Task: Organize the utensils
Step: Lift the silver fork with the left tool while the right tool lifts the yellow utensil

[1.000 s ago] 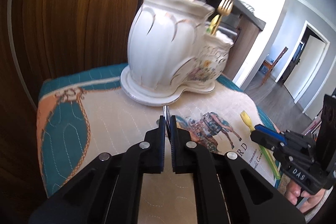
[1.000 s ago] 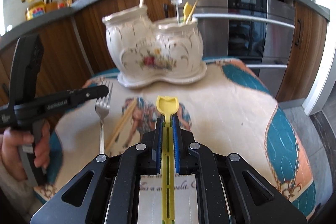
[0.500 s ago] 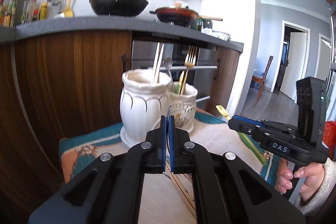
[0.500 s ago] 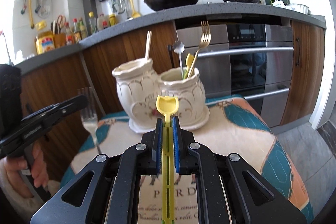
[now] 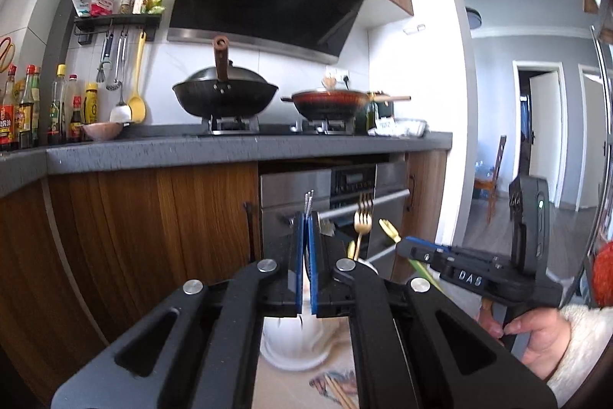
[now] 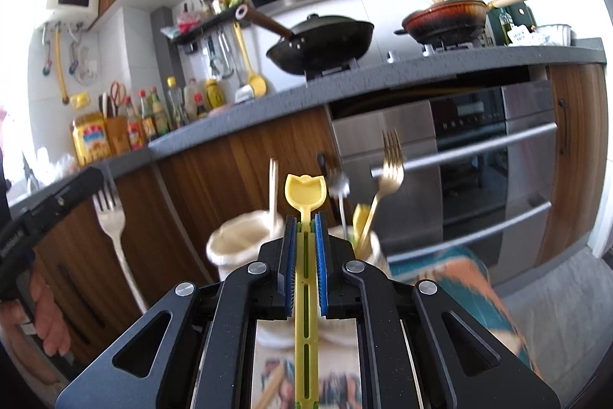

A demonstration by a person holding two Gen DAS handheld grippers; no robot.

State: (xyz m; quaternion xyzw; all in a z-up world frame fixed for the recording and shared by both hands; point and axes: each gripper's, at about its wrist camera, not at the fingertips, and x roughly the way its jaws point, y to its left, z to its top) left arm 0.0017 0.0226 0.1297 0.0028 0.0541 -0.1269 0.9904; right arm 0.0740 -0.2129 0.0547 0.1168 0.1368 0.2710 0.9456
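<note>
Left wrist view: the left gripper (image 5: 305, 248) has its blue-padded jaws pinched on a thin silver metal fork (image 5: 308, 204), whose tines stick up edge-on just above the pads. Below and behind sits a white glazed ceramic two-pot utensil holder (image 5: 295, 344), ribbed and rounded, on its own saucer-like base, largely hidden by the gripper's black body. A gold metal fork (image 5: 362, 223) stands tines-up in it. Loose wooden chopsticks (image 5: 339, 395) lie on the patterned cloth of the tabletop (image 5: 283, 390). To the right, the right gripper (image 5: 406, 248), held by a bare hand (image 5: 540, 344), carries a slim yellow plastic spoon (image 5: 390, 229) angled upward.

Right wrist view, blurred: that gripper's jaws are pressed onto the slotted flat handle of the yellow spoon, its squarish scooped head rising above the holder. The silver fork hangs upright at left. Pale chopsticks (image 6: 272, 192) stand in the holder's left pot. Behind are wood-grain cabinets (image 6: 237, 179), a steel oven (image 6: 479, 160) and a speckled grey counter (image 6: 383, 75) carrying a black wok (image 6: 322, 43).
</note>
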